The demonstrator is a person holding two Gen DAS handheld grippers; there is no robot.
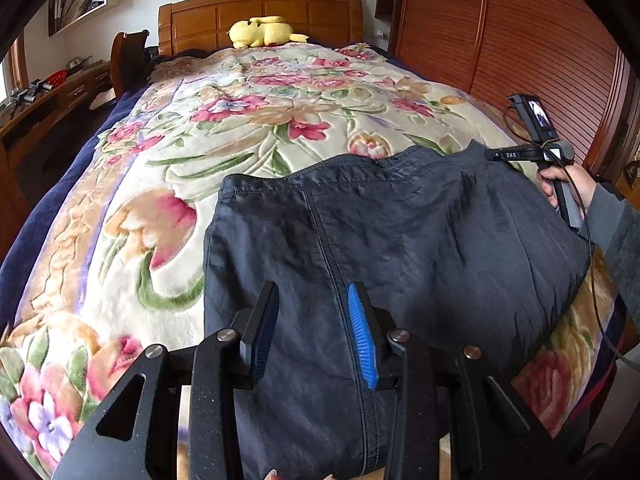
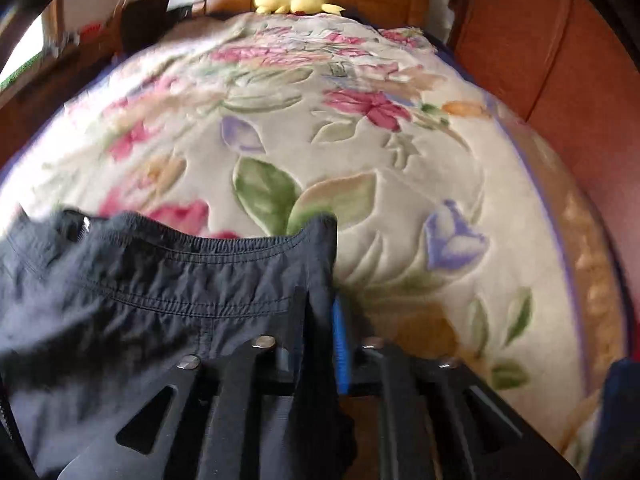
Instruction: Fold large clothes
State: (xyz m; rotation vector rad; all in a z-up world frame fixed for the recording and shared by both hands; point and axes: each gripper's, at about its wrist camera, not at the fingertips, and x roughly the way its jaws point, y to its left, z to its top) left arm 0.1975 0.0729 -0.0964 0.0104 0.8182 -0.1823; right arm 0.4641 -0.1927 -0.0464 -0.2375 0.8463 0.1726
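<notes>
Left wrist view: the left gripper [image 1: 314, 332] hovers over the near part of a dark navy, crinkled nylon garment [image 1: 400, 232] with its black fingers and ribbed blue pads [image 1: 362, 336] set wide apart, nothing between them. The garment lies spread on a cream plush blanket printed with pink, purple and green flowers [image 1: 240, 120], which covers the bed. A stitched seam runs from the far hem toward the gripper.

At the garment's far right corner, the right gripper [image 1: 490, 155] meets the fabric; the person's right hand [image 1: 564, 184] holds its grey handle (a cable trails from it).

Right wrist view (blurred): the jaws stand narrow, clamped on the garment's elastic-edged corner [image 2: 316, 264], which is raised off the blanket.

A yellow plush toy [image 1: 264, 31] rests against the wooden headboard [image 1: 260, 12].
</notes>
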